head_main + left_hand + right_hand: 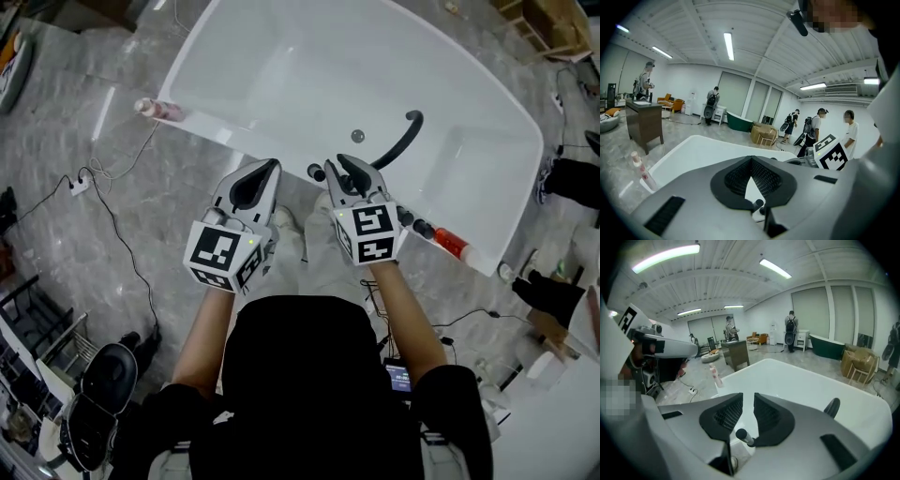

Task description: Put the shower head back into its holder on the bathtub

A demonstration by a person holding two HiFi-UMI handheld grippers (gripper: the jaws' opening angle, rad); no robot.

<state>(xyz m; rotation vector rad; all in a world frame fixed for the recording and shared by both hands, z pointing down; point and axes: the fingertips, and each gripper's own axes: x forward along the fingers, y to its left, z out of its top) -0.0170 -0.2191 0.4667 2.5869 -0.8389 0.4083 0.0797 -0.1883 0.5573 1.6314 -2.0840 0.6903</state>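
The white bathtub (487,178) lies ahead, with a black curved spout (405,139) on its near rim. A slim black shower head (316,172) stands upright at that rim; it shows below the jaws in the right gripper view (743,436) and as a small black tip (758,204) in the left gripper view. My right gripper (339,169) hangs above it, open by a narrow gap (748,397) with only the tub visible through it. My left gripper (266,169) is beside it, its tips touching (751,159) and holding nothing.
A pink bottle (159,110) stands at the tub's left end and a red bottle (451,244) on the right rim beside black knobs (414,222). Cables and a power strip (80,185) lie on the grey floor. Several people stand across the room (847,129).
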